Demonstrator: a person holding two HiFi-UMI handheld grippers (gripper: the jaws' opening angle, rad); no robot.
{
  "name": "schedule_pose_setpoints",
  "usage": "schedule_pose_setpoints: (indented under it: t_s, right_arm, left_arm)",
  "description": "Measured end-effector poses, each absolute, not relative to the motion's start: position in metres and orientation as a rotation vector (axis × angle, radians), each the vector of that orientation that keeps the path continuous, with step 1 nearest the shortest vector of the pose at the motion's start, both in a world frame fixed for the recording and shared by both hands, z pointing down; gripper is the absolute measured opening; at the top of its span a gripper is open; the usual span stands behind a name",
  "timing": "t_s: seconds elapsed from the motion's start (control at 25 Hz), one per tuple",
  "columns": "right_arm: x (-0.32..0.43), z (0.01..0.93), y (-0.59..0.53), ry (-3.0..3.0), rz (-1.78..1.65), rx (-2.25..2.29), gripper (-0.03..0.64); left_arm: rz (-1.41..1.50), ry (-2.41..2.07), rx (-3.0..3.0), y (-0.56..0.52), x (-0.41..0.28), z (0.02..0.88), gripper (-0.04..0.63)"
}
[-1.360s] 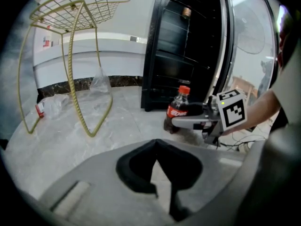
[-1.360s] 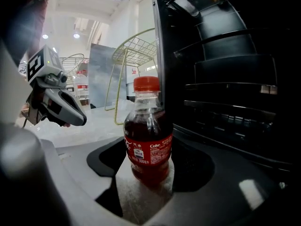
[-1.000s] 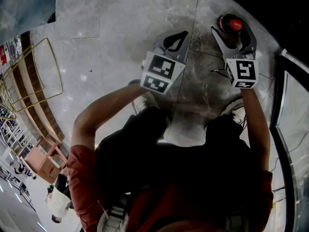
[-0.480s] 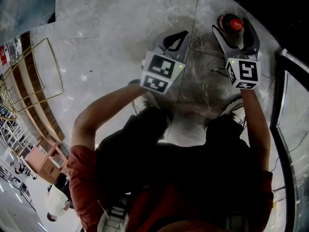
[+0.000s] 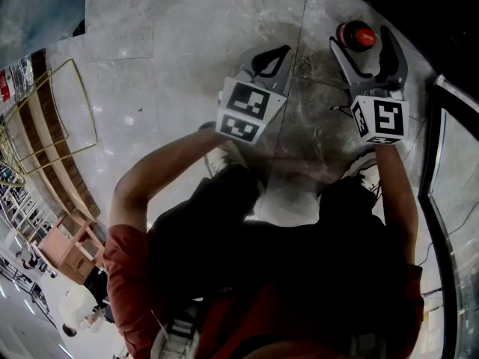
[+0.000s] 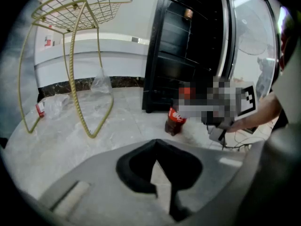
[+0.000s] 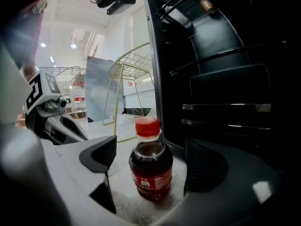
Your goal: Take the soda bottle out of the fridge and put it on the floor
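The soda bottle [image 5: 358, 36], dark cola with a red cap, stands upright on the grey marble floor in front of the black fridge [image 7: 221, 79]. My right gripper [image 5: 364, 45] is open, with one jaw on each side of the bottle [image 7: 151, 166] and a gap between each pad and it. The left gripper view shows the same bottle [image 6: 175, 121] at the fridge's foot. My left gripper [image 5: 278, 54] hovers over the floor to the bottle's left, shut and with nothing in it.
The fridge [image 6: 188, 46] stands open with dark wire shelves; its glass door [image 5: 449, 163] runs along the right. Gold wire stands [image 6: 75, 55] are on the floor at the left. A thin cable [image 5: 338, 111] lies near the person's shoes.
The right gripper's jaws have spread off the bottle and the gripper has drawn back slightly toward the person. The bottle stays standing on the floor. The left gripper has barely moved.
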State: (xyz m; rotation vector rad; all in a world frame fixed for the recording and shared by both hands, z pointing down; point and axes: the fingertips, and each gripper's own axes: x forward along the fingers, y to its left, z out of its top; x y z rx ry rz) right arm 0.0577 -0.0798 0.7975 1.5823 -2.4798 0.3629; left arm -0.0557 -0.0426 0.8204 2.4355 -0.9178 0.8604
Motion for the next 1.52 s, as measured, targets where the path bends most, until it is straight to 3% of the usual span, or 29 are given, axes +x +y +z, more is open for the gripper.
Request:
schedule_pose_setpoints:
  t_s: [0.52,0.76,1.32,1.52]
  right_arm:
    - [0.066,0.721,-0.071,-2.561,0.197,1.695,0.434]
    - [0.095,0.693,-0.057,-2.432,0.069,1.955,0.433]
    - [0.103,0.71,-0.059,-2.376,0.172,1.979,0.429]
    - [0.101,0.712,-0.058,-2.376,0.189,1.954,0.376]
  left_arm:
    - [0.834,-0.941,2.543,-0.051,-0.052,0.801,0.0]
    - [0.718,-1.0,2.704,-0.064,-0.049,0.766,0.0]
    - [0.648,-1.044,2.805,-0.07,-0.043,0.74,0.0]
    - [0.651,-1.046,2.796,-0.071,-0.044,0.74,0.0]
